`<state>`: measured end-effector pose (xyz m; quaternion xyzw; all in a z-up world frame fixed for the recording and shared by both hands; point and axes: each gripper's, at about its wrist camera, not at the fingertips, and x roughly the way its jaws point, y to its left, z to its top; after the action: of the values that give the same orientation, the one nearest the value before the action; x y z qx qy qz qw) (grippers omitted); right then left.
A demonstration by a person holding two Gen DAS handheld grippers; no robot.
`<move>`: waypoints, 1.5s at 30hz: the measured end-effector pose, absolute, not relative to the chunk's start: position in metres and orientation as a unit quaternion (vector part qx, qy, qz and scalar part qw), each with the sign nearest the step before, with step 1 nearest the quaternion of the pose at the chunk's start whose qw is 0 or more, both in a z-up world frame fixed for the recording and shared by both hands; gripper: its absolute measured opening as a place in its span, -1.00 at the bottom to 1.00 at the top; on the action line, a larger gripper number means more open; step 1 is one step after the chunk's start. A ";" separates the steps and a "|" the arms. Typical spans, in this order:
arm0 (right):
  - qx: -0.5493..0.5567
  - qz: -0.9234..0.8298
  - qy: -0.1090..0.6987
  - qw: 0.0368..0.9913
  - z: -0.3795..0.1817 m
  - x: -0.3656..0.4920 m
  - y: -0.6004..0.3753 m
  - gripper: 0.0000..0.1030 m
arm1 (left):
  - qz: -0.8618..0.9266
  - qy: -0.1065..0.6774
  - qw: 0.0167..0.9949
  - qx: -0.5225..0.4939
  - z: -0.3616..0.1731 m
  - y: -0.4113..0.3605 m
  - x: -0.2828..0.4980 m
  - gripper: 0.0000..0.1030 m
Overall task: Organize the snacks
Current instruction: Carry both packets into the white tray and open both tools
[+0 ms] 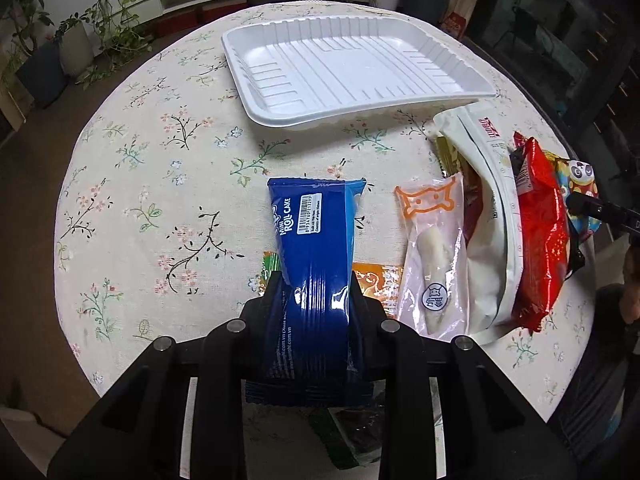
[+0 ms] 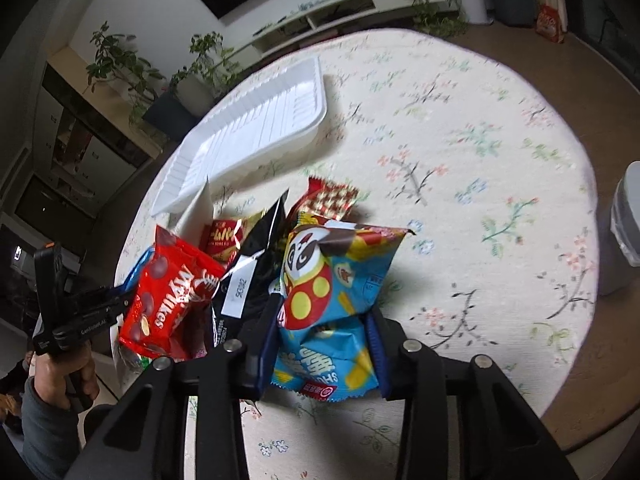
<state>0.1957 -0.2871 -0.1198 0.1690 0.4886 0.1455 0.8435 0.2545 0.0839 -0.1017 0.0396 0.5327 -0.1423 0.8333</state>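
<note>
Blue, glossy foil fills the middle of your left view: a mini roll cake packet [image 1: 316, 264], long and pillow-shaped with crimped ends, is pinched across its lower half by your left gripper [image 1: 316, 300], whose jaws are nearly closed on it. The packet hangs above the flowered tablecloth [image 1: 160, 184], near the table's front edge.

Your right gripper [image 2: 320, 344] has its jaws squeezed onto a crinkled blue and yellow panda snack bag [image 2: 336, 280], puffy and creased where the pads press. No earlier view is given, so take that grip as it looks now.

Between the two grippers lies the loose pile: a red Mylikes bag [image 2: 164, 300], a black pouch [image 2: 252, 276] with a white label, a cream stand-up pouch [image 1: 484, 216], and a clear sleeve [image 1: 432, 256] with an orange cat print.

Beyond them, toward the table's far edge, sits the white plastic tray [image 1: 460, 92], ribbed, shallow, thin-walled and empty.

The step appears to be carrying both packets to that tray. Lift each clear of the pile first, grip lightly so the soft cake is not crushed, and lay the packets flat, side by side, along the ribs.
</note>
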 end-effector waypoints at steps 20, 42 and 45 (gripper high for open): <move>0.179 0.115 0.400 0.891 -0.070 0.191 -0.314 -0.21 | -0.163 0.457 0.873 -0.038 -0.014 0.108 0.254 -0.50; 0.070 0.170 0.479 0.858 -0.065 0.396 -0.204 -0.21 | -0.113 0.505 0.853 -0.068 -0.033 0.039 0.440 -0.50; 0.072 0.168 0.502 0.845 -0.090 0.407 -0.195 -0.21 | -0.107 0.528 0.841 -0.052 -0.054 0.032 0.449 -0.50</move>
<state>0.4071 -0.1949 -0.0901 0.0722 0.5018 0.1682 0.8454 0.4495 0.0317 -0.0538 -0.0523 0.5280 -0.1068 0.8409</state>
